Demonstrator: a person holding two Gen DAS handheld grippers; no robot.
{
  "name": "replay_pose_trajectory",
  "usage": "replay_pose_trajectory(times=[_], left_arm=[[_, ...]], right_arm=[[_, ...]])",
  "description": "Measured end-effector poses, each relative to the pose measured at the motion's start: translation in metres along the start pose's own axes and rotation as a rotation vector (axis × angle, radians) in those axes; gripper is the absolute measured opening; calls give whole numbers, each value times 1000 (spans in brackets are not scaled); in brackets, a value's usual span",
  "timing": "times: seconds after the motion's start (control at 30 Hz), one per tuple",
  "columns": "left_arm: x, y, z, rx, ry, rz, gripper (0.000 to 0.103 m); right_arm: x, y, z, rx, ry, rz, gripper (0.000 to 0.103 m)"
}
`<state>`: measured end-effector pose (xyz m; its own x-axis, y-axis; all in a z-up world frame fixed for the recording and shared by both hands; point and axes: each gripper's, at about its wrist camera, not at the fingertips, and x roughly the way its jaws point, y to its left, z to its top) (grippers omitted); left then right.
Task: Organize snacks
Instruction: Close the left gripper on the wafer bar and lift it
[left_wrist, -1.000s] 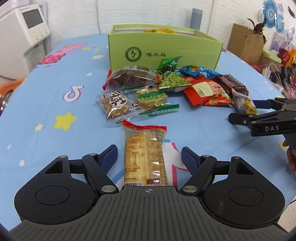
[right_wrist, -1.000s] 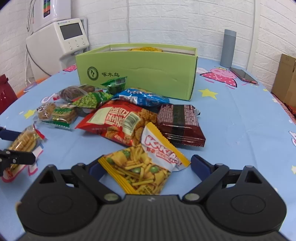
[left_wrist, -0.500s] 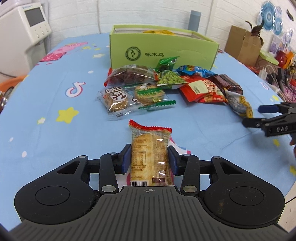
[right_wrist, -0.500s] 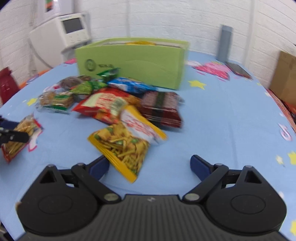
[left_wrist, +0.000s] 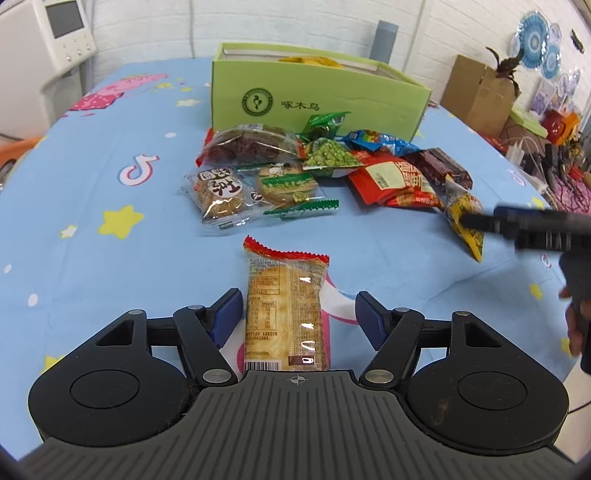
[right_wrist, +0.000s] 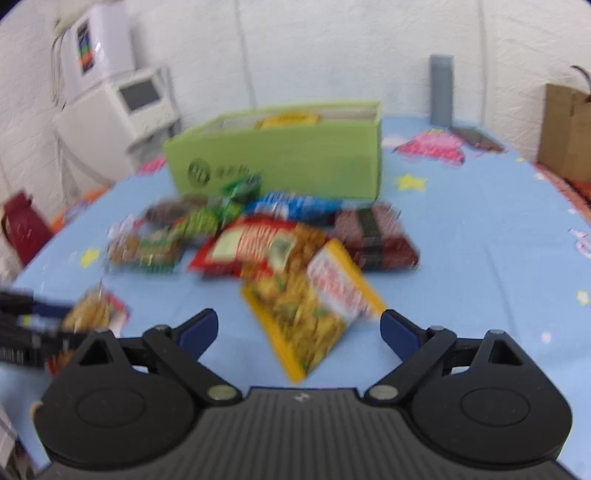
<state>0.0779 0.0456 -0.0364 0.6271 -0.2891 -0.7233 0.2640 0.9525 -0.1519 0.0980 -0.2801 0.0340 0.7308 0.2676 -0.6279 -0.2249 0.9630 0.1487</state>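
A table (left_wrist: 92, 184) under a blue cartoon-print cloth carries a green box (left_wrist: 317, 99) at twelve o'clock. Snack packets (left_wrist: 321, 170) lie heaped just before it, and a cracker pack (left_wrist: 286, 306) lies alone at six o'clock.

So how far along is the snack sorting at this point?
Early. Done: one yellow packet already shows inside the green box. In hand: nothing gripped; the left tool is opening around the cracker pack, pads clear of it, and the open right tool straddles the yellow mixed-snack bag without touching. Left: both of those plus the pile in front of the box, including the green pea bag and red bag.
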Motion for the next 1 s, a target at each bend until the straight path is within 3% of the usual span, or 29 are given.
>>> replay_pose_trajectory(times=[0.07,0.13,0.27,0.33,0.5,0.6,0.73,0.8,0.83,0.87,0.9,0.93,1.0], left_arm=[[1,2,1,-8,2,-1,58],[0,4,1,-23,0,-3,59],[1,9,1,-49,-14,-16,64],[1,9,2,-42,-13,-15,65],[3,4,2,-9,-12,-2,66],[5,1,1,1,-14,2,71],[6,-4,-2,37,-15,28,70],[6,-6,-5,64,-24,46,62],[5,-7,-6,88,-34,72,55],[5,-10,-8,120,-48,102,35],[4,-9,-8,127,-55,85,20],[3,-6,-6,100,-45,58,20],[2,-1,-2,67,-35,31,20]], right_arm=[[9,-6,15,49,-40,-26,93],[29,-7,26,15,-1,-79,93],[47,-15,18,-42,100,-76,93],[40,-12,7,-129,99,-108,93],[22,-24,-3,-119,124,-100,93],[17,-27,-2,-53,99,-61,93],[27,-18,1,-20,74,-29,94],[28,-9,-4,-80,64,-65,90],[25,-6,-6,-116,60,-88,81],[22,-7,-8,-117,55,-82,73],[17,-8,-9,-115,56,-85,66],[12,-10,-10,-114,57,-85,51],[4,-15,-10,-84,66,-52,46]])
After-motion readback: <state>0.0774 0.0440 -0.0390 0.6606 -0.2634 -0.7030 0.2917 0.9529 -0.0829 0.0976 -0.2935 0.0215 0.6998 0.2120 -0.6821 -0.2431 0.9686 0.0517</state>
